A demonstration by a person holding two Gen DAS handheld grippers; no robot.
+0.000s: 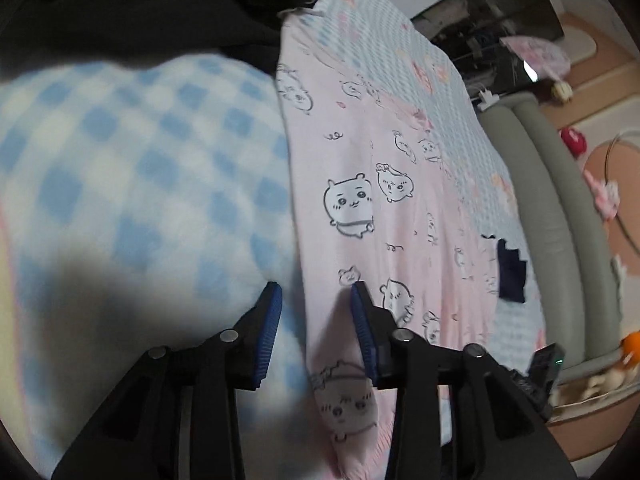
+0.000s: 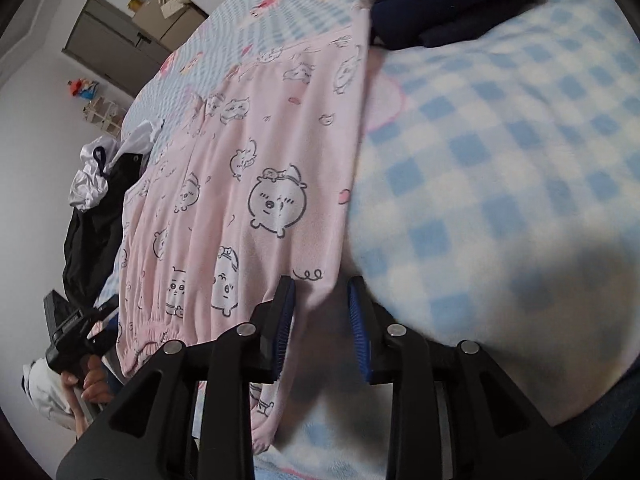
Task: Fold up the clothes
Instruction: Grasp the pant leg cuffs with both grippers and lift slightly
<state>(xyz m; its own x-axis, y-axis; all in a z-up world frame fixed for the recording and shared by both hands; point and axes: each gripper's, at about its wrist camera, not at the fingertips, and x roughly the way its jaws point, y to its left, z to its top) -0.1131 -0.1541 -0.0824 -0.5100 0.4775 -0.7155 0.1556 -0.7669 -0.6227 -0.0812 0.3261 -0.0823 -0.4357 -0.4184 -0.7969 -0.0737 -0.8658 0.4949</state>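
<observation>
The pink pajama pants [image 1: 372, 208] with little cartoon animals lie flat on the bed, beside a blue and white checked blanket [image 1: 132, 168]. The left claw [image 1: 316, 336] and the right claw [image 2: 320, 332] are both open over the pants' edge, gripping nothing

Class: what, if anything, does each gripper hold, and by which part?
Nothing. The left gripper and right gripper stand open over the pink garment's edge.
</observation>
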